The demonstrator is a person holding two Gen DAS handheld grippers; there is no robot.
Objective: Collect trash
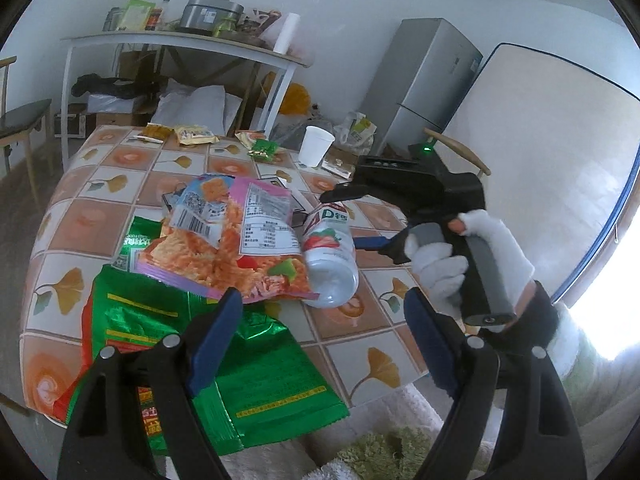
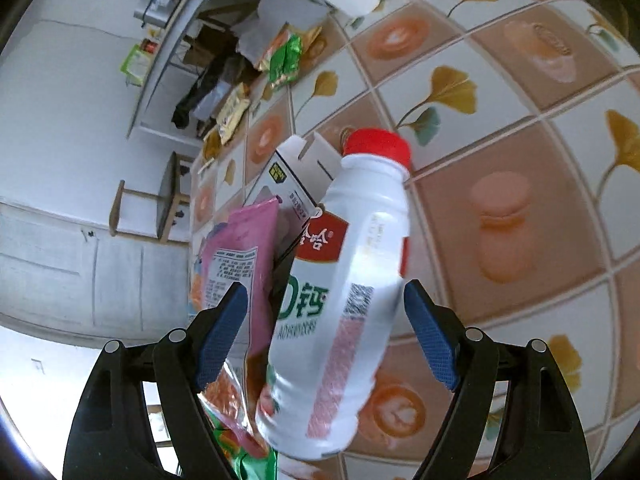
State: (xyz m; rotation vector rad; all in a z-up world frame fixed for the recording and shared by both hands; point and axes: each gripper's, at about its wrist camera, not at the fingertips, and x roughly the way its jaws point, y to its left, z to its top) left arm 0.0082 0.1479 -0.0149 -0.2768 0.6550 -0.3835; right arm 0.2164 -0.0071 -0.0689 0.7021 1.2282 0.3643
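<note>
Table: covered by a tiled ginkgo-leaf cloth (image 1: 100, 216).
Near side: green bag (image 1: 256, 364), pink snack bag (image 1: 236, 248), bottle (image 1: 332, 256).
Far side: white cup (image 1: 316, 146), small wrappers (image 1: 196, 135).

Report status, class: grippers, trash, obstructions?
Both hand-held grippers open: left, right. White bottle between right's fingers, ungripped. Pink snack bag crowds it.

The bottle (image 2: 344, 292) is white with a red cap (image 2: 378, 146), a red label and green lettering. Beside the bottle, a pink packet (image 1: 236, 240) shows orange snacks; under it lies a green foil bag (image 1: 256, 364). The tablecloth (image 1: 96, 220) has peach and white squares with ochre ginkgo leaves. Gripper pads (image 1: 216, 340) are blue.
</note>
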